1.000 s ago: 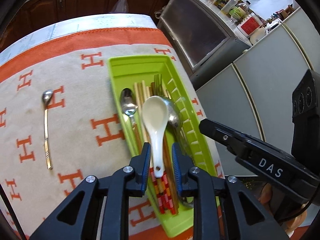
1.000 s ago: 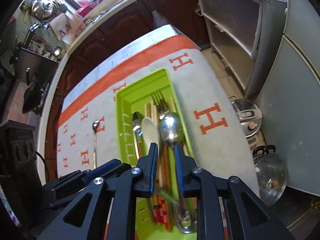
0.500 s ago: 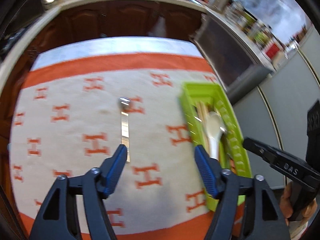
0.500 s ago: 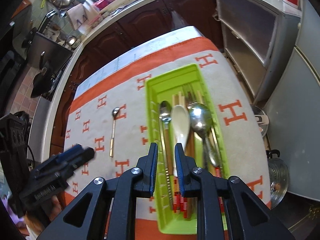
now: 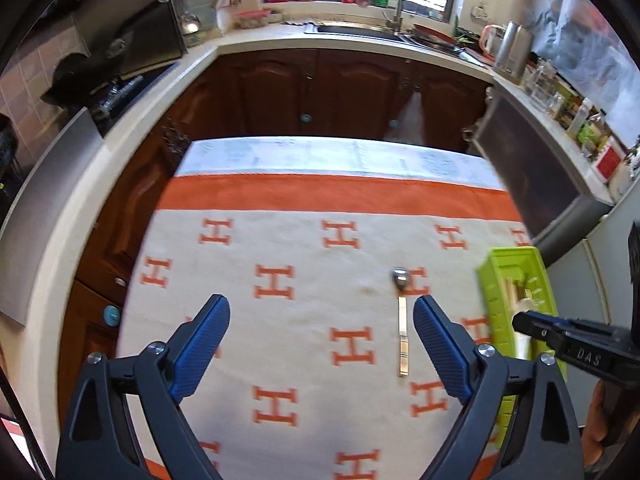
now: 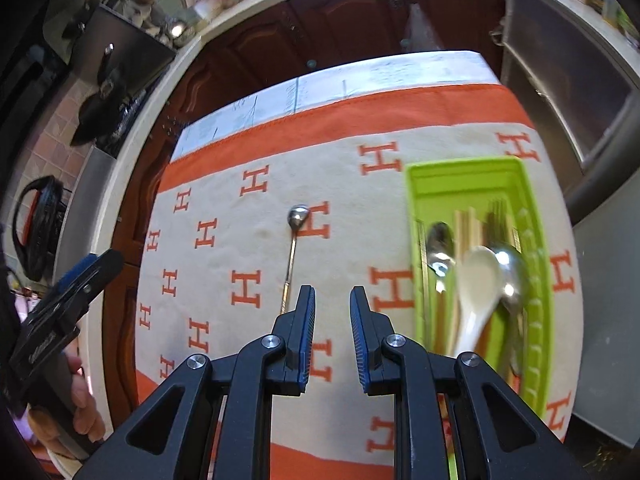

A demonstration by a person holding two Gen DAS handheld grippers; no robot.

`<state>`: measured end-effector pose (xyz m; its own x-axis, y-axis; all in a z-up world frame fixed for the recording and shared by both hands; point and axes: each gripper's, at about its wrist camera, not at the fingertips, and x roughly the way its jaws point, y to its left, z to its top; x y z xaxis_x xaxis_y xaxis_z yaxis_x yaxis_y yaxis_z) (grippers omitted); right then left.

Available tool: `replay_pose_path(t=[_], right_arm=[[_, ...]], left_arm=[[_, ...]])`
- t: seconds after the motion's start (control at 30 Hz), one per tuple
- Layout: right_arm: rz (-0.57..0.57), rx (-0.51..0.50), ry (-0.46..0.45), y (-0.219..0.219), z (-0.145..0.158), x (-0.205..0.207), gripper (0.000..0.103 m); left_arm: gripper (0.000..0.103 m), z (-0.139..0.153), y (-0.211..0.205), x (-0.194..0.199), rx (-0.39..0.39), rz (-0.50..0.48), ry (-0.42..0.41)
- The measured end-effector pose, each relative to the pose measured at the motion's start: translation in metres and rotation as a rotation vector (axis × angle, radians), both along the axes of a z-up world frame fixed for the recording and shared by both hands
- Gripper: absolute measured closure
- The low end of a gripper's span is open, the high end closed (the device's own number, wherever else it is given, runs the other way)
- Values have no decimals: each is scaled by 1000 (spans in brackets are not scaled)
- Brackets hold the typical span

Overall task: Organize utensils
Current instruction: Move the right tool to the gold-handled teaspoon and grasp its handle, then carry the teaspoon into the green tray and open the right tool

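Observation:
A slim metal spoon lies alone on the H-patterned cloth, bowl away from me. My left gripper hangs over the cloth, jaws opening wide and empty; the spoon shows just inside its right finger. At the right stands the green tray. It holds a white ceramic spoon, two metal spoons, chopsticks and a fork. My right gripper hovers between the slim spoon and the tray, with only a narrow gap and nothing in it.
The orange-bordered cloth covers the table; its far edge faces dark wooden cabinets. A grey appliance stands close to the right edge. A counter with a sink runs behind. A person's hand holds the left gripper.
My left gripper let go of the white spoon in the tray, opened wide and swung left over the cloth. The right gripper also shifted left off the tray, its gap unchanged.

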<state>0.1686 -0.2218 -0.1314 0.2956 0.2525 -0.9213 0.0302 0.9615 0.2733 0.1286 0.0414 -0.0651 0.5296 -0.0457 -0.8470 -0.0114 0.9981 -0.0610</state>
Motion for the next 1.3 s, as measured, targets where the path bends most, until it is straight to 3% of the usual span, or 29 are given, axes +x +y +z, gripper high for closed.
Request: replay_pose_path(t=[0.13,0.4,0.57,0.97,1.1,1.17,1.3], right_arm=[[25,-9,52,27,-20,29,79],[47,-68,199,73,-92,73,78],[41,-111,236,86,-121,86,78],[126,-339,196,133,-133,86,78],[98,-324,188,130,-132,85,87],[92,-298,187,123,-131,85,98],[76,-185,189,104,-129,82,99]], left_arm=[[1,-16,17,5,21,22,19],[1,-63,35,12,0,40,107],[1,-84,46,14,-17,54,139],[1,-105,57,15,-84,68,180],[1,-107,58,14,-94,70,185],[1,-107,58,13,-98,74,186],[1,-105,59,11,-103,75,183]])
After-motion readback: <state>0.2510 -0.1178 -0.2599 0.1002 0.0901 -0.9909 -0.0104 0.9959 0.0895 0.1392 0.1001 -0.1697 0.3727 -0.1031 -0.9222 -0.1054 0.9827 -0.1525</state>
